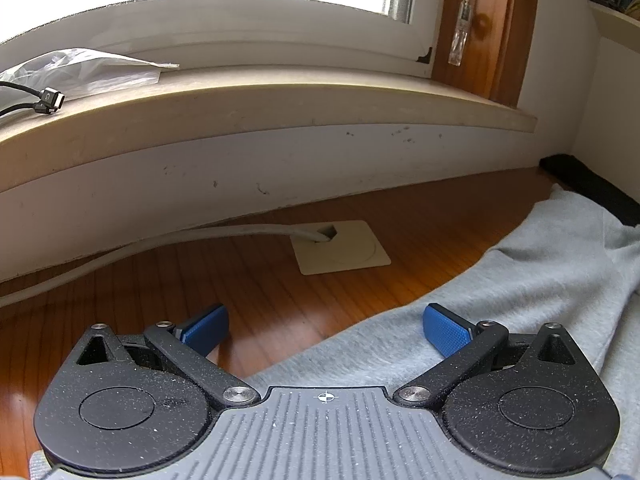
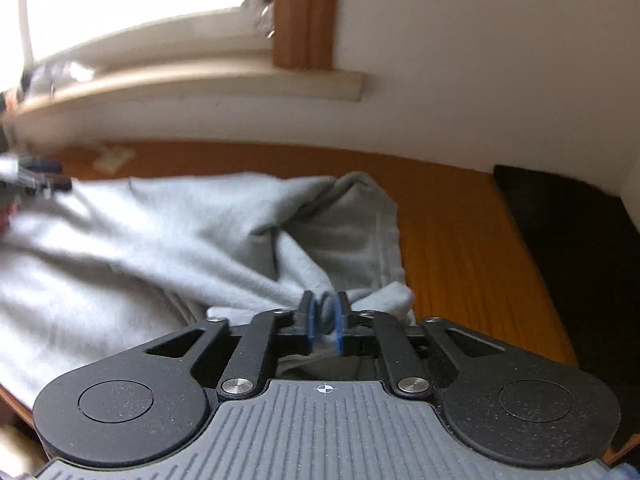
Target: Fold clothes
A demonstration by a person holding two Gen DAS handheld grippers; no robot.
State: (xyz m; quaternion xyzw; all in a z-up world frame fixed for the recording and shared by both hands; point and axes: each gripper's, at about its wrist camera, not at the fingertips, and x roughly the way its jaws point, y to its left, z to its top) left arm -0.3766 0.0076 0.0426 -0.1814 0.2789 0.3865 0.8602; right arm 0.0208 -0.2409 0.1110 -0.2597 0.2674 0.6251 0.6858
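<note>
Wooden worktop (image 1: 248,280) runs under a window sill (image 1: 280,100), with a grey garment (image 2: 140,240) spread across it. Left gripper (image 1: 326,328) hovers at the cloth's edge, jaws wide, nothing between them. Right gripper (image 2: 325,320) has its jaws pinched narrow on a bunched fold of the garment.

Both the left gripper (image 1: 326,330) and right gripper (image 2: 325,320) have black linkage arms, silver screws, blue textured pads (image 1: 446,330), and ribbed grey bases.
</note>
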